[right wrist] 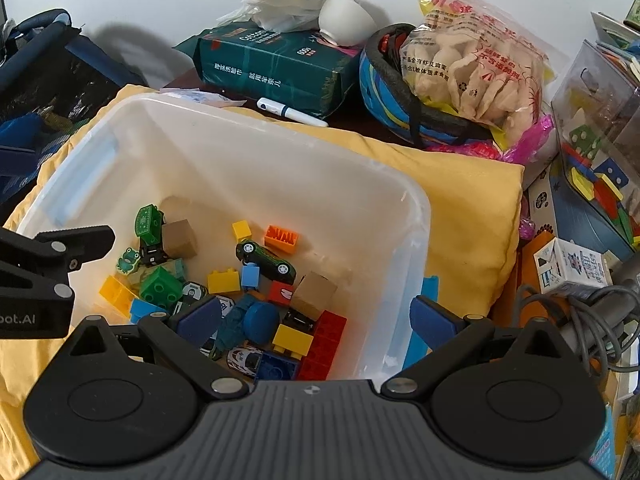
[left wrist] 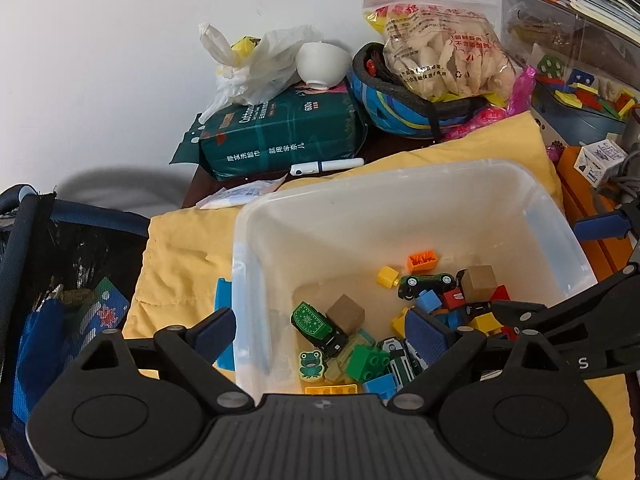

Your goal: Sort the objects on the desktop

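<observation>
Left wrist view: the left gripper (left wrist: 324, 330) hangs over the near left edge of the translucent plastic bin (left wrist: 400, 184), jaws spread wide and holding nothing; one blue pad sits outside the bin wall, the other inside above the toys.
Right wrist view: the right gripper (right wrist: 318, 320) straddles the bin's (right wrist: 280, 152) near right wall, jaws apart and empty; its left pad is over the toys, its right pad outside the wall.
Bin: rests on a yellow cloth (left wrist: 180, 260), open at the top.
Bin contents: loose toys on the floor, bunched toward the near side.
Toy cars: a dark green car (right wrist: 266, 260) lies near the middle; a green truck (left wrist: 318, 326) lies beside a brown wooden cube (left wrist: 346, 314).
Bricks: an orange brick (right wrist: 282, 238) and a small yellow brick (right wrist: 241, 230) lie apart from the heap; a green studded brick (right wrist: 160, 286) and red bricks (right wrist: 324, 344) sit in it.
Frog piece: a small green frog tile (left wrist: 311, 365) leans near the truck.
Outside the bin: a blue block (left wrist: 223, 298) lies on the cloth against the bin's left wall.
Behind: a dark green tissue pack (left wrist: 280, 136) with a white bowl (left wrist: 322, 64) upturned on it, a white pen (left wrist: 326, 167) just in front, a blue helmet (left wrist: 400, 108) holding a bag of snacks (left wrist: 444, 52).
</observation>
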`<state>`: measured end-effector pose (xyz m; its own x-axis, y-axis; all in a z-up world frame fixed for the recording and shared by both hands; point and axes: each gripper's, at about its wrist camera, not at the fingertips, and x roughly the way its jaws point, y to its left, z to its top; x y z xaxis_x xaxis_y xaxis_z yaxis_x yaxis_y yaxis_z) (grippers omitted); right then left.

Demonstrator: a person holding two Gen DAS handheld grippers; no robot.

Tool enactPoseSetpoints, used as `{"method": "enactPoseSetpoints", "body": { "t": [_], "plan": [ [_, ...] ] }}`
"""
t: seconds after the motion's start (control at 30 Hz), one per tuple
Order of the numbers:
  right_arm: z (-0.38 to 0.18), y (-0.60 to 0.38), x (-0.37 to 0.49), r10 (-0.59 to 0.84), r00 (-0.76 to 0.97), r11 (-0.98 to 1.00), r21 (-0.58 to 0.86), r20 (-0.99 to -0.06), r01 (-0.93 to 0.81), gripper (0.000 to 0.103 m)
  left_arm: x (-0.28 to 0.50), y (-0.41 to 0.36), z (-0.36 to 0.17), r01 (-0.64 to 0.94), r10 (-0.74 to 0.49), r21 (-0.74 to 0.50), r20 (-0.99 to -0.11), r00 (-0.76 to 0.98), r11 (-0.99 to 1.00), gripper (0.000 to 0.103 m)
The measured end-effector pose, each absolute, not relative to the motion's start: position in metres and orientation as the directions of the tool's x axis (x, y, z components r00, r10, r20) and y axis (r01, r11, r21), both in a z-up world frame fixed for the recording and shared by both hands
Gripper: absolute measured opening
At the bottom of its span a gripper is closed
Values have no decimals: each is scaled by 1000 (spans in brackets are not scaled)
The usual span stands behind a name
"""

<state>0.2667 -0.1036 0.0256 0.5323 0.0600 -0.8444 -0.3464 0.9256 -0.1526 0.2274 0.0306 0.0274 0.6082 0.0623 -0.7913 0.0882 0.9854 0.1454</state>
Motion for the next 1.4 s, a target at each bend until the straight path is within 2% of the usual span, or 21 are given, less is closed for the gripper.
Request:
{"method": "enactPoseSetpoints", "body": {
  "t": [1.4],
  "plan": [
    [36,-107,269,51,513,937,-137,-857,-321,103,205,32,37,110,74,192,-751,656,975,93]
  ]
}}
